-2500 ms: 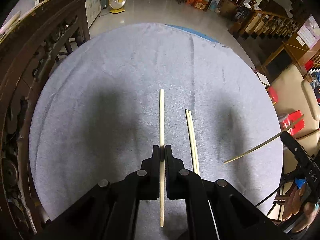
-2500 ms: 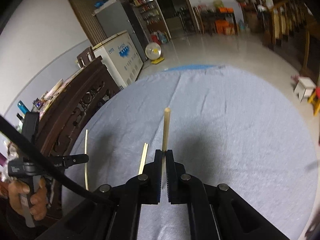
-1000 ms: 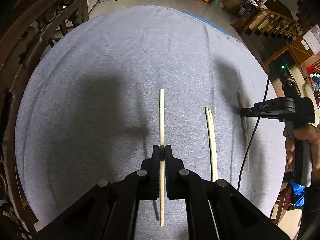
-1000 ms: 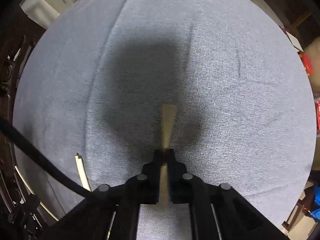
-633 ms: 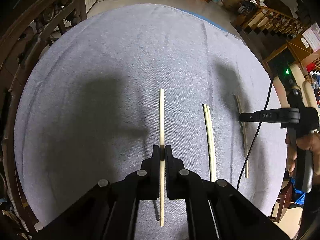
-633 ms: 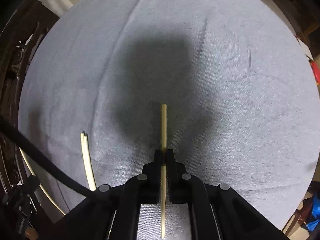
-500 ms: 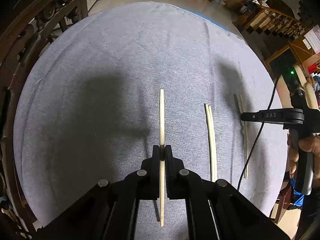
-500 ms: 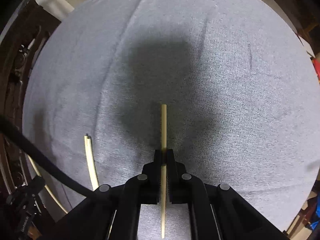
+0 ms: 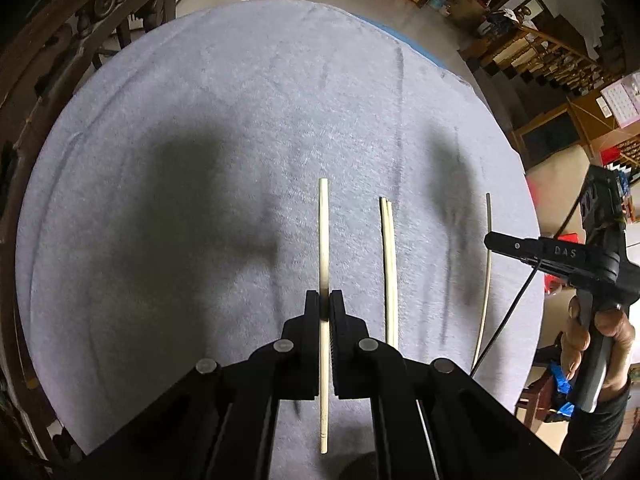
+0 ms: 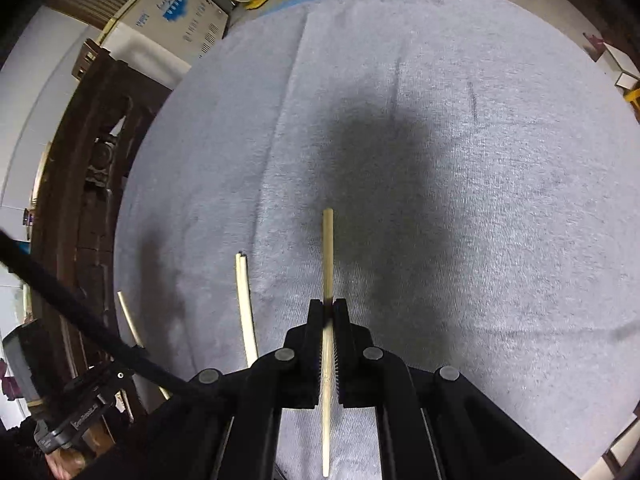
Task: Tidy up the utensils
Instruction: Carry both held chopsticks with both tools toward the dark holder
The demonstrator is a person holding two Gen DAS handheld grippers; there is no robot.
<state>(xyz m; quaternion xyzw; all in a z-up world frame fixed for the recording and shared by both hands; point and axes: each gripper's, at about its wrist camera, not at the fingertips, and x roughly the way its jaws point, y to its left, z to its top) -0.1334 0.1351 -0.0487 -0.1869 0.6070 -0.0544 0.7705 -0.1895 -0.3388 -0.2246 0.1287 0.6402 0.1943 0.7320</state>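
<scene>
My left gripper (image 9: 325, 304) is shut on a pale chopstick (image 9: 324, 240) that points forward over the grey cloth-covered round table (image 9: 200, 120). A pair of chopsticks (image 9: 389, 264) lies on the cloth just to its right; the pair also shows in the right wrist view (image 10: 245, 304). My right gripper (image 10: 328, 312) is shut on a tan chopstick (image 10: 328, 256), held low over the cloth. In the left wrist view the right gripper (image 9: 490, 239) holds that chopstick (image 9: 485, 280) near the table's right edge. The left-held chopstick (image 10: 128, 320) shows at far left in the right wrist view.
A dark carved wooden chair (image 9: 60, 52) stands against the table's left edge. A black cable (image 10: 80, 320) crosses the right wrist view's lower left. Wooden furniture and a stair rail (image 9: 540, 52) stand beyond the table on the right.
The right gripper swung down from high above and lowered its chopstick to the cloth right of the lying pair. The left gripper kept its chopstick and shifted slightly closer to the pair.
</scene>
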